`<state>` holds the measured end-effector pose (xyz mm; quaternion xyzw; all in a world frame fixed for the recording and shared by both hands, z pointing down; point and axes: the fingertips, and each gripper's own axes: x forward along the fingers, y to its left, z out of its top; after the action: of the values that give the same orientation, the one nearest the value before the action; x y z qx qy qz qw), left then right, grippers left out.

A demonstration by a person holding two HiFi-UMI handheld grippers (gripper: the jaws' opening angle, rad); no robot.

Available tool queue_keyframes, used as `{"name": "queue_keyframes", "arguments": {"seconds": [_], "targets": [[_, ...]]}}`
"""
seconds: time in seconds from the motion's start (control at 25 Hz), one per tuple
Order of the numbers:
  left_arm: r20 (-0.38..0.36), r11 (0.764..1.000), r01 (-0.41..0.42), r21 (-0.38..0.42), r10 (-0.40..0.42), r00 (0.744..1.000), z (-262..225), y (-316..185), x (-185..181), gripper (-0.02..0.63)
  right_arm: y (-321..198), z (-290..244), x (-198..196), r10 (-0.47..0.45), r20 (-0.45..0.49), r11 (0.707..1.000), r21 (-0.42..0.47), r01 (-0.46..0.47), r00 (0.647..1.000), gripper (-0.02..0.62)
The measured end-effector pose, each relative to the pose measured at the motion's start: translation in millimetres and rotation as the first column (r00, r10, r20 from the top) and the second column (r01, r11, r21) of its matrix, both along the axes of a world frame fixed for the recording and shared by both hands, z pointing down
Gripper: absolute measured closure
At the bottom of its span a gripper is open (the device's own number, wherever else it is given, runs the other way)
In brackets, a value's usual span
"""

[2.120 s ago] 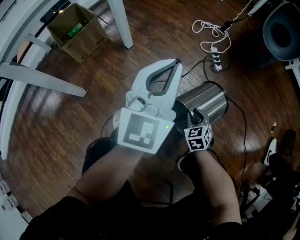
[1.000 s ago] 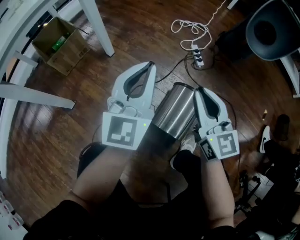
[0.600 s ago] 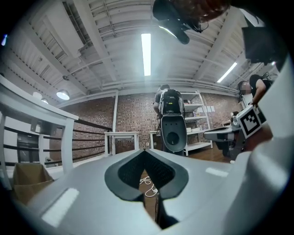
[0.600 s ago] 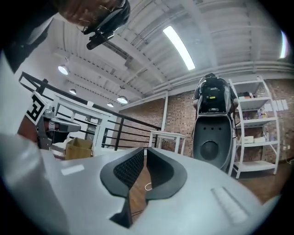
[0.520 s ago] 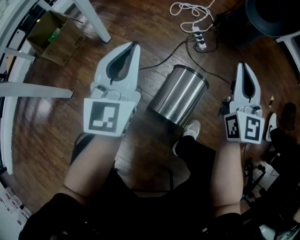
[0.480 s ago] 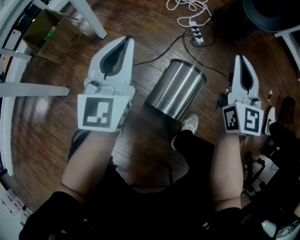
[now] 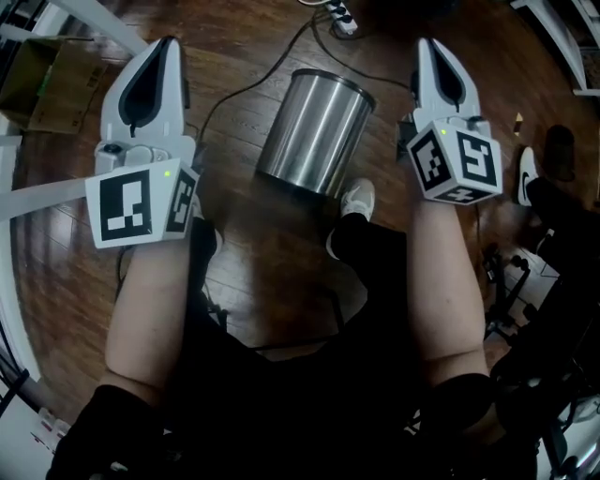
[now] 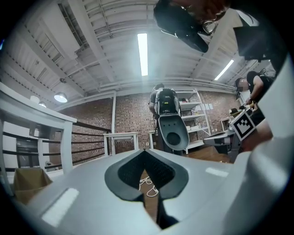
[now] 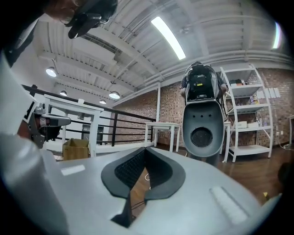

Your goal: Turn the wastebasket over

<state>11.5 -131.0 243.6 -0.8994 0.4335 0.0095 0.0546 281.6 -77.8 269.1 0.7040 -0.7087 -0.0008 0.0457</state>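
Observation:
The steel wastebasket (image 7: 314, 131) stands on end on the wooden floor, midway between my two grippers and apart from both. Its upper end shows as a thin grey ellipse. To its left, my left gripper (image 7: 167, 42) is held level and shut, with nothing between its tips. My right gripper (image 7: 427, 42) hangs to the basket's right, likewise shut and empty. The left gripper view shows the left gripper (image 8: 146, 151) with its dark pads meeting at the tip. The right gripper (image 9: 146, 149) looks the same in its own view. Neither gripper view shows the basket.
A power strip (image 7: 339, 14) and a black cable lie on the floor beyond the basket. A cardboard box (image 7: 37, 70) and white table legs (image 7: 94, 14) are at the far left. The person's shoe (image 7: 356, 197) rests just in front of the basket. A grey chair (image 9: 201, 124) stands ahead.
The right gripper left the basket's side, swung out to the right and shut. The basket, tilted between the grippers a second ago, now stands alone. Both grippers are spread wider apart.

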Motion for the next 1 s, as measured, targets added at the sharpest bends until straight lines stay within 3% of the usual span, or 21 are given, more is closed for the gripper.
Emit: {"name": "queue_keyframes", "arguments": {"seconds": [0.56, 0.88, 1.0], "targets": [[-0.007, 1.000, 0.006, 0.013, -0.006, 1.000, -3.4, 4.5, 6.2, 0.607, 2.9, -2.7, -10.1, -0.035, 0.001, 0.999, 0.000, 0.035, 0.999, 0.592], [-0.012, 1.000, 0.013, -0.001, -0.014, 1.000, -6.2, 4.2, 6.5, 0.607, 3.3, 0.4, -18.8, -0.073, -0.058, 0.997, -0.013, 0.072, 0.996, 0.592], [-0.010, 0.999, -0.006, 0.033, 0.006, 1.000, -12.0, 7.5, 13.0, 0.607, 3.2, 6.8, -23.2, -0.081, -0.104, 0.997, -0.026, 0.079, 0.991, 0.592]]}}
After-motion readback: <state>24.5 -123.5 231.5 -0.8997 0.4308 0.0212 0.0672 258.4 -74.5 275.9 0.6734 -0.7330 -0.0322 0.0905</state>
